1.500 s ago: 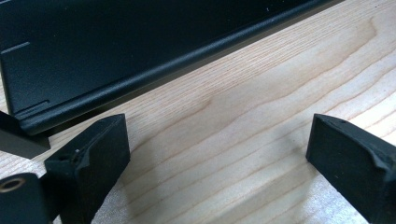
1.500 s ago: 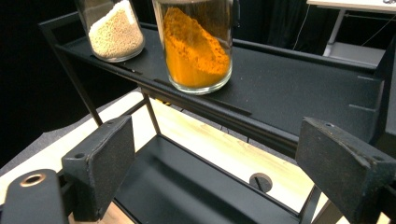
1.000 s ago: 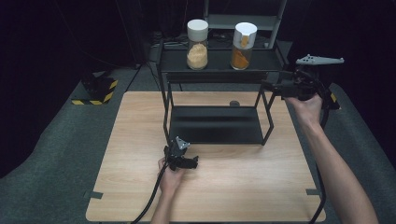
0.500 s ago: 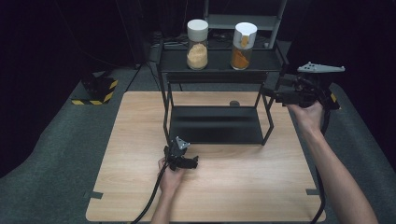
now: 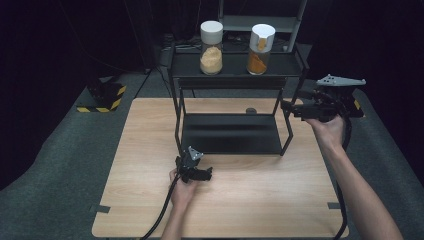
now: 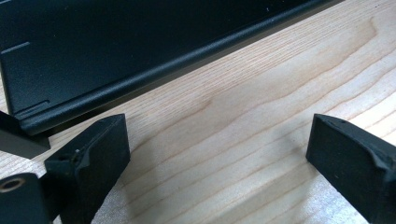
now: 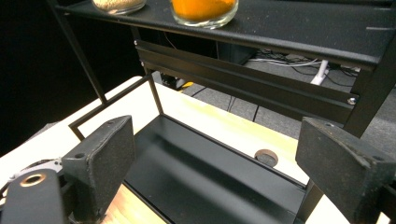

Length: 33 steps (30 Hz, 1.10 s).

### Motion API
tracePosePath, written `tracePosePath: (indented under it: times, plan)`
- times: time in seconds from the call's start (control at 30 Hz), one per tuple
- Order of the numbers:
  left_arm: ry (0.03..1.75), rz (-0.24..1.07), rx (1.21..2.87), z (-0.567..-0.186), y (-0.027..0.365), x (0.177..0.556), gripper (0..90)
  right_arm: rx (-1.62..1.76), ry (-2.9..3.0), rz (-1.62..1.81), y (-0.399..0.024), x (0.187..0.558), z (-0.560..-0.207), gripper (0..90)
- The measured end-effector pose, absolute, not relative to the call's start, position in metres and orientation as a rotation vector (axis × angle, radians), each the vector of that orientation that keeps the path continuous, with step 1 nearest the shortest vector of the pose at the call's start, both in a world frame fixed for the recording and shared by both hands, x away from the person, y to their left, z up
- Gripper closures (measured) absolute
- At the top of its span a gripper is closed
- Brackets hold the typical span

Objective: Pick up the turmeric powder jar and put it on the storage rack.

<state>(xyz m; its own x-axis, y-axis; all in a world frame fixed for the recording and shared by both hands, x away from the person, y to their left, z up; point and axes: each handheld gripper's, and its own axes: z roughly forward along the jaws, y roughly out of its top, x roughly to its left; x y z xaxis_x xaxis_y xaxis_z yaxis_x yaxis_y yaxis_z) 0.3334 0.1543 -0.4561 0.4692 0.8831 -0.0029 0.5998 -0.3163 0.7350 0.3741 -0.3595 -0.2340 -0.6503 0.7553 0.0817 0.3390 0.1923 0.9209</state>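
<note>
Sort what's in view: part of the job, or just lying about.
Job:
- right gripper, open, beside the rack
- rack
- orange jar
- beige jar

Lying about:
- left gripper, open on the table
- striped block on the floor

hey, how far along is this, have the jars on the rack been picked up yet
Nothing looks done yet. Both jars, the pale-filled jar and the orange-filled jar, stand on the rack's top shelf, and the bottom shelf is bare. In hand: the right tool hovers open beside the rack's right side; the left tool rests open, low over the table. Left: probably gripping a jar and moving it.
</note>
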Motion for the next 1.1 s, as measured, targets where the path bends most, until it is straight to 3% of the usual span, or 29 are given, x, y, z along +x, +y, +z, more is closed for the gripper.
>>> tracePosePath:
  times: [1.1]
  plan:
    - [1.226, 0.534, 2.039, -0.456, 0.154, 0.333, 6.2, 1.062, 2.117, 1.437, -0.355, 0.368, -0.282, 11.7]
